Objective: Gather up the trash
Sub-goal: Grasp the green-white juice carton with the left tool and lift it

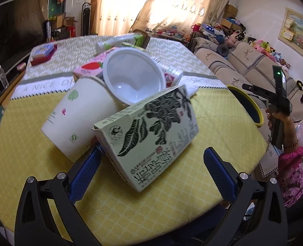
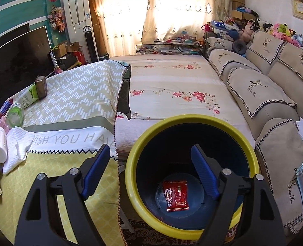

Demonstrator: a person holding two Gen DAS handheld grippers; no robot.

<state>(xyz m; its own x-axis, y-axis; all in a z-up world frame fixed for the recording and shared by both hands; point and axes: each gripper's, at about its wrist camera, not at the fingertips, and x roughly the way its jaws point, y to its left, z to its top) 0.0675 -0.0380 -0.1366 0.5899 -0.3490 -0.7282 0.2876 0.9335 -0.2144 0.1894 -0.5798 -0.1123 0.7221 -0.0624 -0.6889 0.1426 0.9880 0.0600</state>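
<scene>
Yellow tablecloth w/ trash pile, sofa behind.

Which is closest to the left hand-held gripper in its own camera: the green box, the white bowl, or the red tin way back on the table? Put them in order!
1. The green box, right between the fingers of the left hand-held gripper.
2. The white bowl, behind the box, mid-table.
3. The red tin, at the far left corner.

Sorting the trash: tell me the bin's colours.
Yellow rim, dark blue inside bin; clearest in the right wrist view.
</scene>
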